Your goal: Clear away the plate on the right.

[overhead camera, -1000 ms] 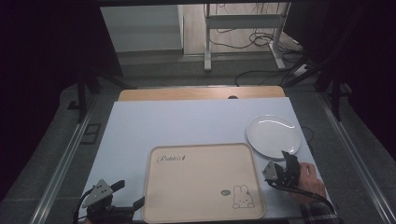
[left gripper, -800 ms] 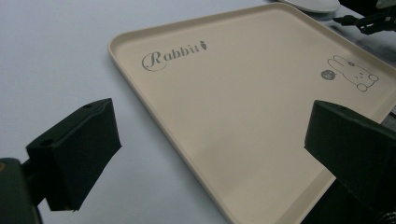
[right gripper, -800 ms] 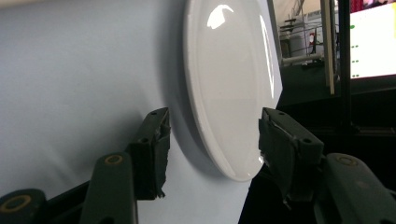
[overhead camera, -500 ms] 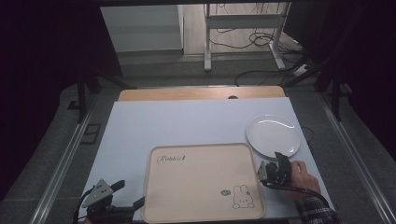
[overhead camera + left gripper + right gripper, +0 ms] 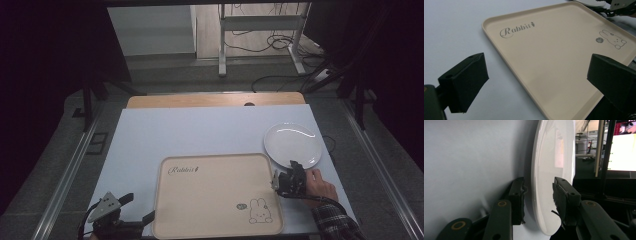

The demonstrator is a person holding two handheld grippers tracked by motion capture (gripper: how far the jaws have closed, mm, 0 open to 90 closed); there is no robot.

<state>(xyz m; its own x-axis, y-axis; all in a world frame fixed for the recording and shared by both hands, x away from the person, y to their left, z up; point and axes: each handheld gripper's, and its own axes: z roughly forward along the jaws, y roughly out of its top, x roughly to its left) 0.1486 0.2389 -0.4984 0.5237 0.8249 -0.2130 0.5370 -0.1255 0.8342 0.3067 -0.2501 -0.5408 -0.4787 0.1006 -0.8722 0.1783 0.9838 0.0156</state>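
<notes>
A white plate (image 5: 291, 142) lies on the white table top (image 5: 200, 130) at the right. My right gripper (image 5: 292, 167) is at the plate's near rim, turned on its side. In the right gripper view its jaws straddle the rim of the plate (image 5: 551, 157), one below and one above, and the right gripper (image 5: 537, 190) is open with a gap left. A beige tray (image 5: 215, 200) with a rabbit drawing lies at the front middle. My left gripper (image 5: 140, 207) rests at the tray's near left corner. Wide open, the left gripper (image 5: 537, 72) frames the tray (image 5: 549, 55).
A wooden board (image 5: 215, 100) borders the table's far edge. Metal rails run along both sides of the table. The space behind is dark floor with cables and a stand. The person's hand and plaid sleeve (image 5: 330, 222) come in at the bottom right.
My right gripper has slid left along the plate's near edge and its jaws now straddle the rim. The left gripper, the tray and the plate have stayed put.
</notes>
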